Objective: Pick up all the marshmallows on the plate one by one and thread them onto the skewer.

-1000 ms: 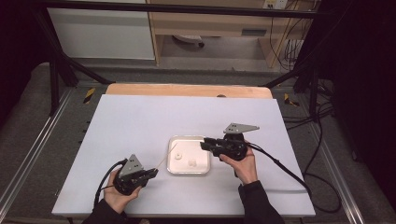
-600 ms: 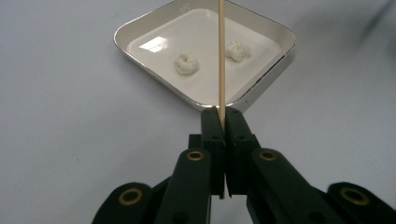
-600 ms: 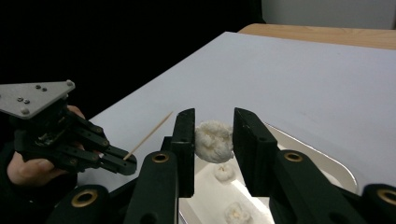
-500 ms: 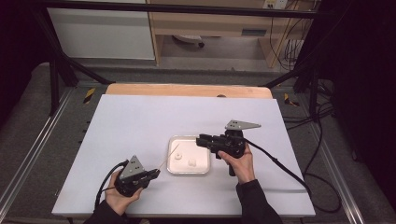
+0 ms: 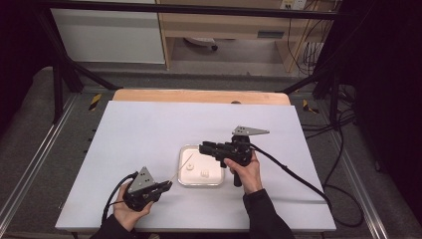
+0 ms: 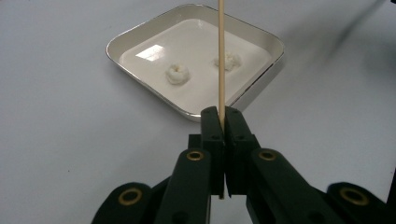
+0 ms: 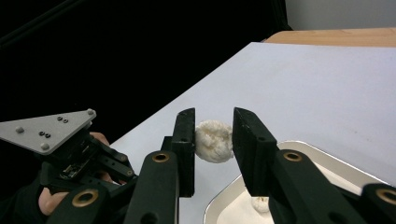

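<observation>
Left hand-held gripper (image 5: 166,186), lower left, clamps a skewer (image 5: 182,166) slanting up-right over the tray (image 5: 185,180); right hand-held gripper (image 7: 214,135) pinches a white ball (image 7: 214,141) just right of its tip.

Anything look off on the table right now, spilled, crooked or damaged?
Nothing stands out. The tray sits flat with two white balls inside, the left gripper pinches the skewer straight, and the right gripper holds a third ball above the tray.

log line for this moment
left claw: shut on skewer | right claw: shut on dough ball | above tray
</observation>
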Tool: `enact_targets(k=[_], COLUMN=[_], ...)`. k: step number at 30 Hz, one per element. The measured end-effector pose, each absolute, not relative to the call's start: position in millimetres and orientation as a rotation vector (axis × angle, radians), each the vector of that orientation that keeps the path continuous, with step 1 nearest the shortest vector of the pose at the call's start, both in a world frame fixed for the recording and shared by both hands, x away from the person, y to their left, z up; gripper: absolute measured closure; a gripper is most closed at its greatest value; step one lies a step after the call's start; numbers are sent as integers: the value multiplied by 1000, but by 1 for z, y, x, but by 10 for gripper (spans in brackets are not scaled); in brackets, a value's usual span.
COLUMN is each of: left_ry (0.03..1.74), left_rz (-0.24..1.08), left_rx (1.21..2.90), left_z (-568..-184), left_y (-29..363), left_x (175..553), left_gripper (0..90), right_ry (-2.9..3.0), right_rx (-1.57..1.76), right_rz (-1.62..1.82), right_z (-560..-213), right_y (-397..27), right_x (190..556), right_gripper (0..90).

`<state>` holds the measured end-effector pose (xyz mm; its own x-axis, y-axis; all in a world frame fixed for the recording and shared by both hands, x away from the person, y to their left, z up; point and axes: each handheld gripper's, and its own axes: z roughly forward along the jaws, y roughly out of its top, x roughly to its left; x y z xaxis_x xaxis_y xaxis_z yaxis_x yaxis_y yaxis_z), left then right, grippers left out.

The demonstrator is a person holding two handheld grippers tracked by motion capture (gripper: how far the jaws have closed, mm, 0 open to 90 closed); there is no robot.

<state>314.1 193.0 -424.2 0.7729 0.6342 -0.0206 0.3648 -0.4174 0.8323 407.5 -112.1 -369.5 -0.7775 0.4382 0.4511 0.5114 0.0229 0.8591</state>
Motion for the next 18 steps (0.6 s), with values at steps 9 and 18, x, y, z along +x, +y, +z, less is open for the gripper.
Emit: enact_targets(k=[9, 18], left_ry=[735, 726], left_rz=[377, 382], left_rx=[2041, 2043], left_z=[-423, -423], left_y=[188, 185], left_x=[314, 314], left_gripper=[880, 880], right_ry=[-2176, -2160], right_rx=[-1015, -1007], right_rz=[-1885, -1880], right_z=[-373, -374], right_y=[-110, -108], right_x=[409, 408], right_gripper=[708, 711])
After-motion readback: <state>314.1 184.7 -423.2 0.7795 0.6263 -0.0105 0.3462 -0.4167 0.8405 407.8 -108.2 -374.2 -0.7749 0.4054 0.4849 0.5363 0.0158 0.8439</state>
